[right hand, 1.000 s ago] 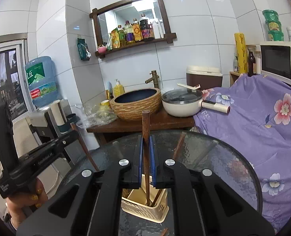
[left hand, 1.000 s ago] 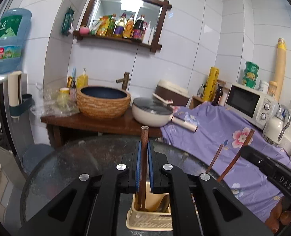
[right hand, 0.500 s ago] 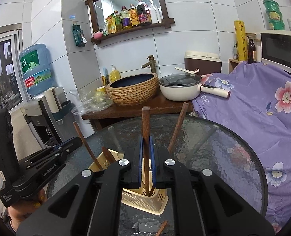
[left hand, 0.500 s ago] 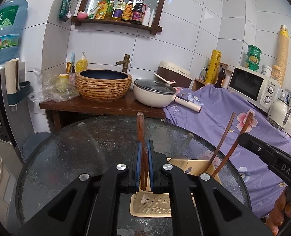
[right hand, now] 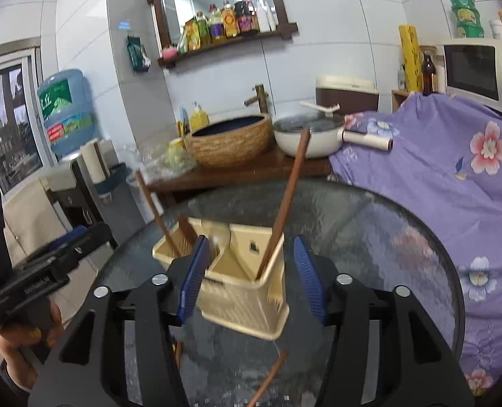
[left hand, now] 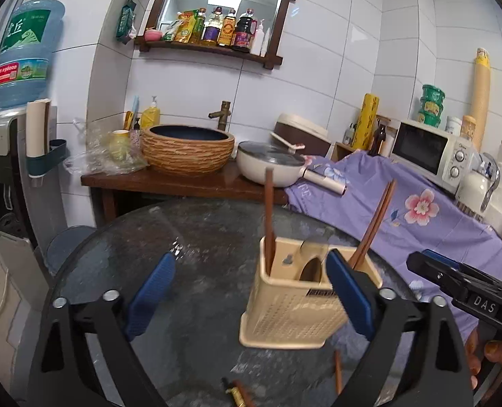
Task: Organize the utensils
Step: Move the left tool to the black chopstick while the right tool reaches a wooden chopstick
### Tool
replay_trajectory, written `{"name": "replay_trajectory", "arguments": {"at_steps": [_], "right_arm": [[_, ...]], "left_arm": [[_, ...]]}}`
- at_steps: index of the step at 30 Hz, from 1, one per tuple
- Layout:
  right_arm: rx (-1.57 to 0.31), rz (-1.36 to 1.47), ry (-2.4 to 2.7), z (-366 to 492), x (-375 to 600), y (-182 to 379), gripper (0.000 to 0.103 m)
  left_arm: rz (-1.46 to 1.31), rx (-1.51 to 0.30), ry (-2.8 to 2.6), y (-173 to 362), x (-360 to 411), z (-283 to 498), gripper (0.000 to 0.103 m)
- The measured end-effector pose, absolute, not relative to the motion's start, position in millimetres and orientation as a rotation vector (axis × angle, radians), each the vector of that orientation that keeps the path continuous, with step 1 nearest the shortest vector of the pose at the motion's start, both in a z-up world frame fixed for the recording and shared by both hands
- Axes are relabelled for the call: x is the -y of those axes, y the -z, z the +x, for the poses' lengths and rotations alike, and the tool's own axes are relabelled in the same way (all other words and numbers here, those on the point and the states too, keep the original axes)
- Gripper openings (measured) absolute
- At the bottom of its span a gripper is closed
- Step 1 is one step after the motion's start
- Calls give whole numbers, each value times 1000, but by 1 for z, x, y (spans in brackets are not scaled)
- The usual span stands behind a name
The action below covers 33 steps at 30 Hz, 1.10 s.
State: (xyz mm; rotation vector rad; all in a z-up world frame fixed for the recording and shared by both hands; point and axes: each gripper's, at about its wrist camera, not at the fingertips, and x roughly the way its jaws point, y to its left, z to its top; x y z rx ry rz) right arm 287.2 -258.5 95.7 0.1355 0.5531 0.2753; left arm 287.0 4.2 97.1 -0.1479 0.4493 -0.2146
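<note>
A beige utensil holder point(left hand: 295, 308) point(right hand: 244, 302) stands on the round glass table point(left hand: 200, 237). My left gripper point(left hand: 251, 295) is opening wide. A brown chopstick point(left hand: 268, 220) stands free in the holder's left compartment, clear of both pads. A spoon point(left hand: 313, 268) and two leaning chopsticks point(left hand: 376, 224) fill the other compartments. My right gripper point(right hand: 251, 278) is also opening. A chopstick point(right hand: 288, 203) leans in the compartment between its jaws, and neither pad touches it. Loose chopsticks point(left hand: 337, 369) point(right hand: 271, 376) lie on the glass near me.
Behind the table is a wooden counter point(left hand: 183, 183) with a woven basin point(left hand: 188, 149) and a lidded pan point(left hand: 271, 166). A purple flowered cloth point(right hand: 454, 176) and a microwave point(left hand: 424, 152) are at the right. A water dispenser point(left hand: 3, 156) stands at the left.
Each gripper was shut on an upright chopstick. Both sank toward the holder and have opened, leaving the chopsticks standing in it.
</note>
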Motion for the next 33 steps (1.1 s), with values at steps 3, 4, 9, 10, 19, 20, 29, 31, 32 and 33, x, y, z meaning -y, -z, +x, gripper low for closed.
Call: {"name": "replay_trajectory", "arguments": {"at_steps": [3,4,9,10,19,20,29,31,32,33], "right_arm": [[-630,106,-272,274,254,-68,57],[-653,103,-273,271,253,-60,57],[-775,73,-248,255,247,-7,57],[-792,73,-242,253,247,0,57],[-870,68,-228,241,236,40,57],[-875,61,-229,240,234,42,57],[-872,15,-229,233,221,47,57],[-867,4,-240,231,218,46,57],[-865,-2,-239,230,217,46,57],[-865,-2,-237,230,216,45,57]], "left_arm": [[-132,-504,196,-78,-14,275,96],[-126,-532,193,-69,-17,272,96],[-118,-637,157,-30,-31,258,96],[-117,-662,155,-20,-32,255,95],[-75,-793,194,26,-19,243,77],[-53,-808,201,32,-16,241,73],[-65,-864,254,51,-9,231,53],[-54,-869,270,52,-4,229,51],[-41,-876,276,54,-1,229,50],[-38,-879,279,54,1,229,50]]}}
